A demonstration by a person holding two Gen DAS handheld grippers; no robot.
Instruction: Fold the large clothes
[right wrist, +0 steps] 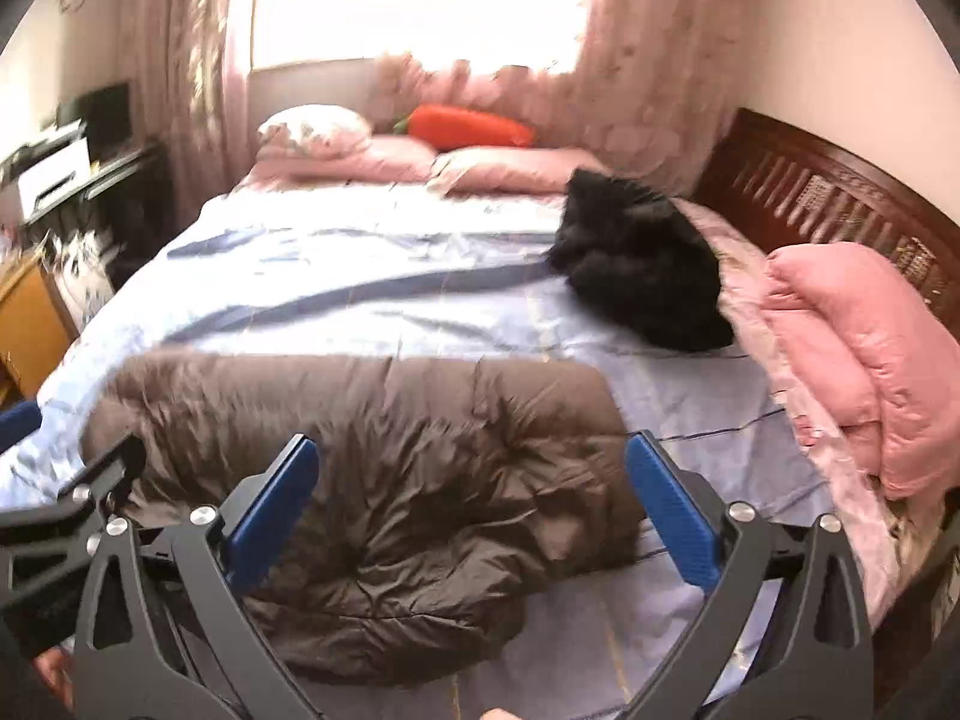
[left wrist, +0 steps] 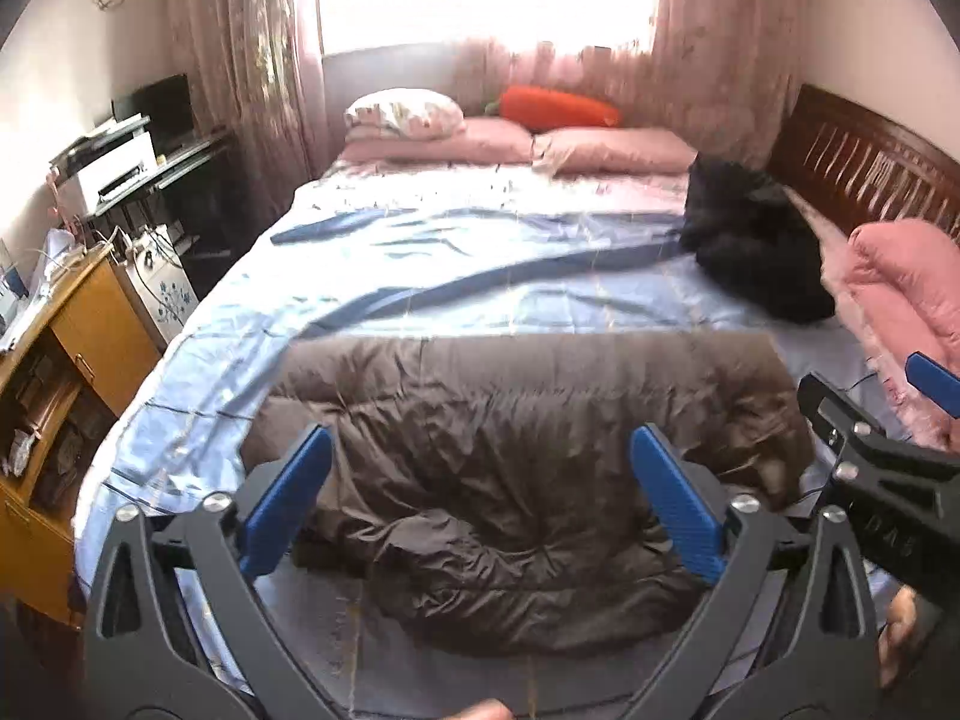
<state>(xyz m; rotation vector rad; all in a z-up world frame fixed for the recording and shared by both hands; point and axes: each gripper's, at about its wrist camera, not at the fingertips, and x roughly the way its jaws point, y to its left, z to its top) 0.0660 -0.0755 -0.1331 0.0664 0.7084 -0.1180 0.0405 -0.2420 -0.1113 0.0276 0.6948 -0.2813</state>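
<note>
A brown puffy down jacket (left wrist: 528, 456) lies folded on the light blue bed sheet (left wrist: 420, 252) near the foot of the bed; it also shows in the right wrist view (right wrist: 384, 480). My left gripper (left wrist: 480, 480) is open and empty, held above the jacket's near part. My right gripper (right wrist: 471, 486) is open and empty above the jacket too; one of its blue fingertips (left wrist: 933, 381) shows at the right edge of the left wrist view. The left gripper's blue fingertip (right wrist: 18, 420) shows at the left edge of the right view.
A black fluffy garment (right wrist: 636, 270) and a pink puffy jacket (right wrist: 864, 354) lie on the bed's right side by a dark wooden rail (right wrist: 840, 192). Pink pillows (left wrist: 612, 150) and an orange carrot cushion (left wrist: 558, 105) sit at the head. A wooden cabinet (left wrist: 66, 360) and desk (left wrist: 150, 168) stand left.
</note>
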